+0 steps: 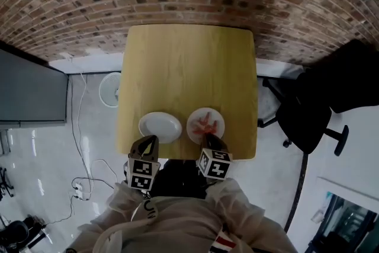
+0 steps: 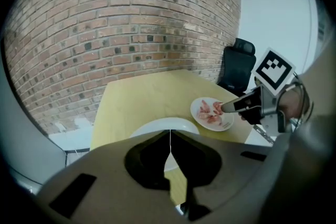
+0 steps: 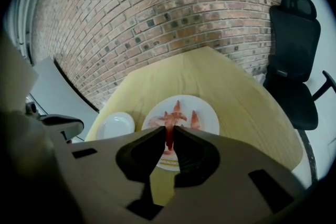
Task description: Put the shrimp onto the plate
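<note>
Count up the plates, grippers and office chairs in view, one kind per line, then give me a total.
Plates: 2, the empty plate and the shrimp plate
Grippers: 2, the left gripper shut, the right gripper shut on a shrimp
Office chairs: 1, the black office chair
Total: 5

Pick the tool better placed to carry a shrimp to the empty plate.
Right. The right tool is closed on a shrimp over the shrimp plate, and the empty plate sits just beside it. The left tool is shut, holding nothing.
</note>
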`<state>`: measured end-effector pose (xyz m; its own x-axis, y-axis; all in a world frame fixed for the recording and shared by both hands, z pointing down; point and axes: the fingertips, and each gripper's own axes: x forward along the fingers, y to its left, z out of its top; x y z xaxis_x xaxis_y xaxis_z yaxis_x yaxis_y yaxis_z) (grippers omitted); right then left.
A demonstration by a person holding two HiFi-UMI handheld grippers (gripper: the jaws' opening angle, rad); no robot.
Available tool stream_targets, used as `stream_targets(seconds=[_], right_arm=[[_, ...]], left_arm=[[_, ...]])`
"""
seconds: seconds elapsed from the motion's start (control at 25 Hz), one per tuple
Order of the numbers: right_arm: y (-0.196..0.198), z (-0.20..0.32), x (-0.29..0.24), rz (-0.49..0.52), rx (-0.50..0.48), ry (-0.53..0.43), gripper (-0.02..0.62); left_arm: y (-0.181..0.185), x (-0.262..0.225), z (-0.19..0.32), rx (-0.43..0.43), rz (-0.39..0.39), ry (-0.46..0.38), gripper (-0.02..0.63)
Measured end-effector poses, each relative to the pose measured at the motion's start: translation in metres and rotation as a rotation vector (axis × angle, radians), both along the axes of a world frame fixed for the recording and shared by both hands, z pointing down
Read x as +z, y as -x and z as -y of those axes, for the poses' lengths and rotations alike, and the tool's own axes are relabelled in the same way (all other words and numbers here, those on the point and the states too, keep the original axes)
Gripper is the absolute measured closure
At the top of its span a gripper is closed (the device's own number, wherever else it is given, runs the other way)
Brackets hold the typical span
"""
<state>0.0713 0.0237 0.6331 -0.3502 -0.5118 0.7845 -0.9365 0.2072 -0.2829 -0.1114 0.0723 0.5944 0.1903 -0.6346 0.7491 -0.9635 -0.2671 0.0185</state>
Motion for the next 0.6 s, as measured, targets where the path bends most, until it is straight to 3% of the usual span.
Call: stream_targets(seconds=[0.36, 0.6], right_arm=[[-0.04, 0.005, 0.006, 0.0, 0.016, 0.018, 0.529], [-0.047, -0.016, 0.018, -0.01, -0.046, 0.111, 0.529]], left_arm=[[-0.039, 0.004, 0.016, 0.025, 0.007, 0.004, 0.595], [-0.056, 0.006, 0.019, 0.033, 0.0, 0.006, 0.595]])
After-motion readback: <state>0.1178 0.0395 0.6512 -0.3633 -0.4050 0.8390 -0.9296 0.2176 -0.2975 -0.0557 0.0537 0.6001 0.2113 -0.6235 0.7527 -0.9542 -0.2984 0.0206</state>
